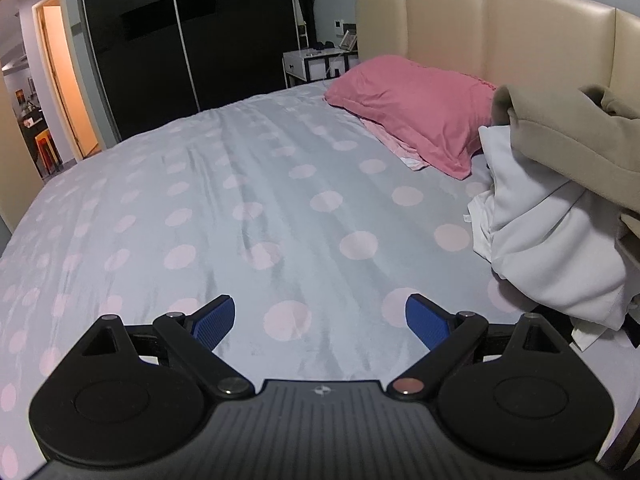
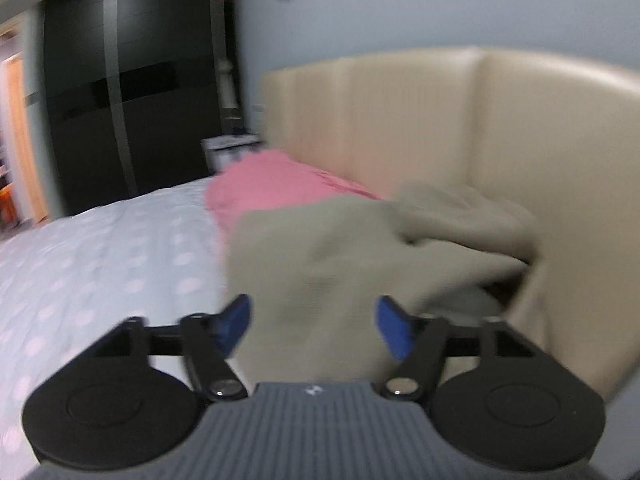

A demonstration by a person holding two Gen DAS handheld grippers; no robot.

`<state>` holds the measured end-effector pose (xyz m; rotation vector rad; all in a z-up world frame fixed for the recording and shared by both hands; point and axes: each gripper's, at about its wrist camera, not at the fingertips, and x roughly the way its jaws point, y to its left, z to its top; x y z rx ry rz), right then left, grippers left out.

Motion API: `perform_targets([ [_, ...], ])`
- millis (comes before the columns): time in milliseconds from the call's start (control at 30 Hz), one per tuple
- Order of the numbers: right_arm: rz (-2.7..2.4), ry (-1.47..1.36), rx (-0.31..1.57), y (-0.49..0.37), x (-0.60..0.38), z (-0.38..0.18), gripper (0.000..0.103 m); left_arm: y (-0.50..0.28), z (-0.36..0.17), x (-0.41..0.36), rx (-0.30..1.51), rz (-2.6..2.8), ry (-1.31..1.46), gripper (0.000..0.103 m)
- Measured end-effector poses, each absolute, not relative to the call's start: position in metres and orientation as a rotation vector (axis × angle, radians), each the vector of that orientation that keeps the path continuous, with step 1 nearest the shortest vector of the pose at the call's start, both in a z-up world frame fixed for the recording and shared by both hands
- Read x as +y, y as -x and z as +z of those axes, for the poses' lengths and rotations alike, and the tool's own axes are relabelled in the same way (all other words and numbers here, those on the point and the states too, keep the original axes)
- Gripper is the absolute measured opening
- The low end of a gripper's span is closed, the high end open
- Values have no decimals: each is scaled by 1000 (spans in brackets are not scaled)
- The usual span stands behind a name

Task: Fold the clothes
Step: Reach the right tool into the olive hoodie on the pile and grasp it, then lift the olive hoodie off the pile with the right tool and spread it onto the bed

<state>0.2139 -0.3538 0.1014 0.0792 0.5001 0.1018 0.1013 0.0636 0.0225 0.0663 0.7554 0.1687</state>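
A pile of clothes lies at the right of the bed: a khaki garment (image 1: 576,136) on top of a white garment (image 1: 548,248). My left gripper (image 1: 320,322) is open and empty, low over the dotted bedsheet (image 1: 240,208), left of the pile. In the blurred right wrist view the khaki garment (image 2: 340,256) fills the space between the blue pads of my right gripper (image 2: 314,326). The jaws stand wide apart around the cloth; I cannot tell whether the pads touch it.
A pink pillow (image 1: 416,108) lies at the head of the bed against the beige headboard (image 1: 500,28). A white nightstand (image 1: 316,62) and a black wardrobe (image 1: 180,40) stand beyond the bed. A doorway (image 1: 60,80) opens at the left.
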Motion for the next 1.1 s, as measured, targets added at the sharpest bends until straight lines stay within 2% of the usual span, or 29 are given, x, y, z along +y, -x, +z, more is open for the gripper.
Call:
perform_targets([
  [333,22,-415,623,-314,-428,64,91,-139,5,46,804,169,-125,94],
  [367,24,-449,630,-323,-431,59,85,-141,3,45,809,176,-126,94],
  [433,35,-528,649,-338,-435,48,58,-145,-2,44,822,185,-133,94],
  [467,45,-552,651,-343,-435,44,38,-147,-3,44,829,184,-139,94],
  [533,60,-546,641,-351,-430,44,25,-148,-6,43,837,182,-158,94],
  [567,63,-491,621,-351,-422,50,15,-148,-5,43,838,182,-166,94],
  [600,64,-426,595,-350,-413,60,12,-148,-4,43,836,183,-173,94],
  [833,211,-217,510,-337,-338,132,11,-129,32,56,768,222,-181,94],
  [1100,570,-148,374,-282,-199,234,10,-76,86,97,670,323,-170,94],
])
